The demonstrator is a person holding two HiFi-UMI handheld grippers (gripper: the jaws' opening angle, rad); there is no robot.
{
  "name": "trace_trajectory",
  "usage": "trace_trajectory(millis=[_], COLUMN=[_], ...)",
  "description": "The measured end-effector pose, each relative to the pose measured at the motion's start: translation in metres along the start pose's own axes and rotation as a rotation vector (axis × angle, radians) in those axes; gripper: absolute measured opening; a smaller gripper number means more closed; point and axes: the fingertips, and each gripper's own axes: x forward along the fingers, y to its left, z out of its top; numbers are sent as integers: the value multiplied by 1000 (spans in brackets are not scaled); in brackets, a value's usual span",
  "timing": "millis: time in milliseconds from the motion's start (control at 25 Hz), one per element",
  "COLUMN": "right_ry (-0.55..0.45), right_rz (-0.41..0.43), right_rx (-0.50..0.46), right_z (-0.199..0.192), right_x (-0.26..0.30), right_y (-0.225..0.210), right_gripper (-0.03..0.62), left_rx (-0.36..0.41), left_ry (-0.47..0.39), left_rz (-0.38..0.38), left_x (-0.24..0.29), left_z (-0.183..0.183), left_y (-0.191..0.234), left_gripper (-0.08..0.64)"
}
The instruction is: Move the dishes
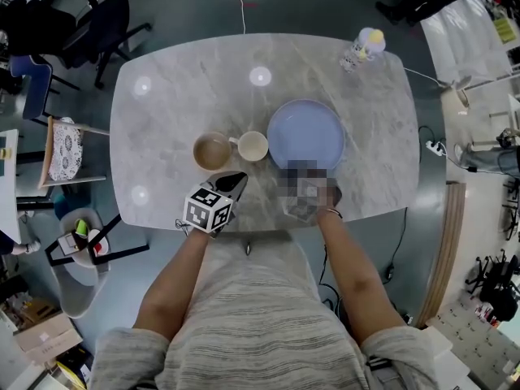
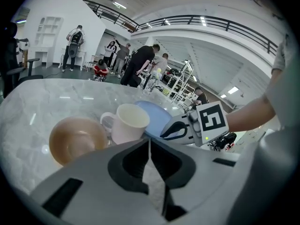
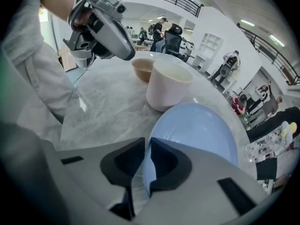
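Observation:
A round blue plate [image 1: 305, 135] lies on the marble table [image 1: 187, 88], with a cream mug [image 1: 253, 145] and a brown bowl [image 1: 212, 150] to its left. My right gripper [image 3: 146, 149] is shut on the near rim of the blue plate [image 3: 201, 130], and the rim sits between its pads. In the head view a mosaic patch covers most of the right gripper [image 1: 304, 171]. My left gripper [image 1: 238, 179] hovers just in front of the mug [image 2: 129, 123] and the bowl [image 2: 75, 138]. It is shut with nothing between its jaws [image 2: 150, 144].
A plastic bottle [image 1: 361, 49] stands at the table's far right corner. Office chairs [image 1: 97, 23] and a small side table [image 1: 69, 149] stand on the floor to the left. Several people stand far off in the hall. The table's near edge runs just under both grippers.

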Motion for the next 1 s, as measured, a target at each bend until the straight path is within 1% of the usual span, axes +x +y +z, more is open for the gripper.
trace_trajectory(millis=[120,320,400,480,560,720,880,1000], right_ry=[2,-21,-44,-79,-134,-266,-413,-504], right_rz=[-14,-45,-58,-61,-65,-85,-104,-113], right_rx=[28,32,66,126,205,349,459,502], right_z=[-3,-3,0,7,17,39,63,80], right_x=[-2,-8,-11,-15,-24,-49,-75,-95], right_y=[4,3,0,-1,-3,-11,-8,8], right_gripper=[51,51,57,60,63,64,52,35], left_rx=[-3,-18,-34,-46,-48,-27,-16,-20], left_ry=[-10,-30,-53,-75,-89,-119,-157,-193], left_rz=[1,2,-1,-6,-15,-40,-57,-70], left_x=[1,2,1,0,0,-1,-12,-29], left_z=[-2,-4,-2,0,2,10,11,8], left_y=[-5,-11,-12,-12,-14,-24,-31,-39], left_gripper=[31,31,31,31,31,31,31,31])
